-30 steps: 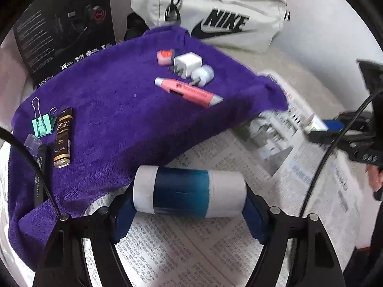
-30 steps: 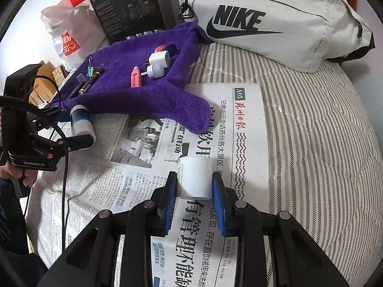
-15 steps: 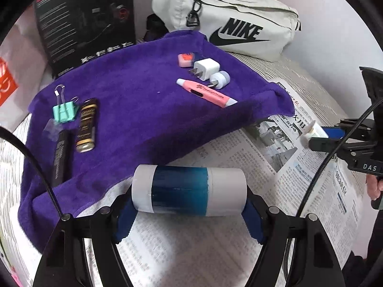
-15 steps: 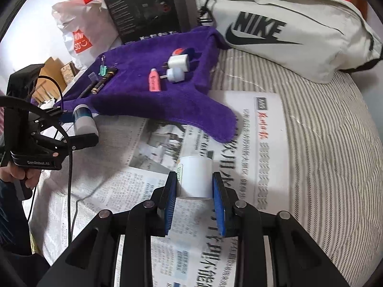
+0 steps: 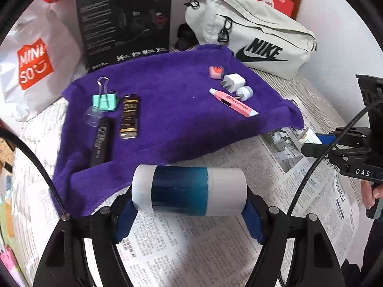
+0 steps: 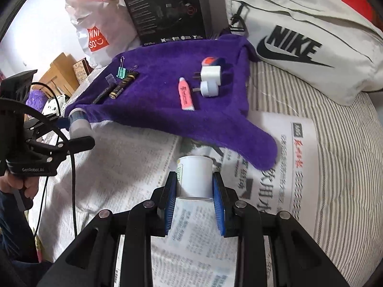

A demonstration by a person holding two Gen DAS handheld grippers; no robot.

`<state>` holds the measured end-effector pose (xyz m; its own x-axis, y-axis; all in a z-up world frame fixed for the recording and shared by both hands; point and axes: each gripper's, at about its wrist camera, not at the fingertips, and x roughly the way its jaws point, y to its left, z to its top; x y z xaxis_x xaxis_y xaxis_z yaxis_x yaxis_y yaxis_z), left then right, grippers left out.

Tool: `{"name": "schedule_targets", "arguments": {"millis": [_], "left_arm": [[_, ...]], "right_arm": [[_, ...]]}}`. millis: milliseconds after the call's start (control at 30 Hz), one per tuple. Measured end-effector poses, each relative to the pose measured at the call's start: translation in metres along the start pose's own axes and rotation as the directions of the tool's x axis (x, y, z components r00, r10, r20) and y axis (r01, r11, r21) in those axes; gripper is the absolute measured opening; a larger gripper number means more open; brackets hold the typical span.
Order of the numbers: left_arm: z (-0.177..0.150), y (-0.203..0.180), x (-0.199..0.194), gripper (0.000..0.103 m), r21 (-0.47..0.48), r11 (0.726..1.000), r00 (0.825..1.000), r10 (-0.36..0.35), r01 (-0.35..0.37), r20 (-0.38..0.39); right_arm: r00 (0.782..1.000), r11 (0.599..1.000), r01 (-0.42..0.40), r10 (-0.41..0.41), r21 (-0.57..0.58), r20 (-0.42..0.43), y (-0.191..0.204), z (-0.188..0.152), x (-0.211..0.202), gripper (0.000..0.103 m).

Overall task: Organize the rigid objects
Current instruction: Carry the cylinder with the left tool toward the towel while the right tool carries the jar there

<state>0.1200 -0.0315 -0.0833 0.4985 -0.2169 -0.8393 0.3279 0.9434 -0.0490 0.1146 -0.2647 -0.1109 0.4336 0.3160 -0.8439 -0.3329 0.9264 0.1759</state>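
Blue-and-white cylinder [image 5: 189, 189] clamped end to end, crosswise, in left hand-held gripper [image 5: 189, 212], carried over the newspaper [image 5: 191, 251] at the purple towel's [image 5: 167, 110] near edge. Small white tube [image 6: 195, 177] pinched between right hand-held gripper [image 6: 194, 197] pads, above the newspaper beside the towel's drooping corner. Towel already holds binder clip [image 5: 104, 100], battery [image 5: 129, 117], black pen [image 5: 101, 142], pink marker [image 5: 233, 102], white charger [image 5: 233, 82].

Risks: smooth cylinder may slip endwise or roll once set down on soft bedding; a low approach could drag the towel and scatter the sorted pieces.
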Motion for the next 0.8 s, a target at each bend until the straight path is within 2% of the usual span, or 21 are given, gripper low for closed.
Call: {"name": "schedule_targets", "arguments": {"millis": [433, 800], "left_arm": [[0.011, 0.017, -0.022, 0.075, -0.026, 0.999, 0.998, 0.028, -0.027, 0.048], [0.027, 0.04, -0.021, 0.075, -0.053, 0.997, 0.997, 0.053, -0.05, 0.05]], "right_arm": [[1.0, 1.0, -0.002, 0.002, -0.018, 0.025, 0.012, 0.029, 0.003, 0.029], [0.999, 0.999, -0.022, 0.023, -0.037, 0.03, 0.021, 0.055, 0.011, 0.029]]}}
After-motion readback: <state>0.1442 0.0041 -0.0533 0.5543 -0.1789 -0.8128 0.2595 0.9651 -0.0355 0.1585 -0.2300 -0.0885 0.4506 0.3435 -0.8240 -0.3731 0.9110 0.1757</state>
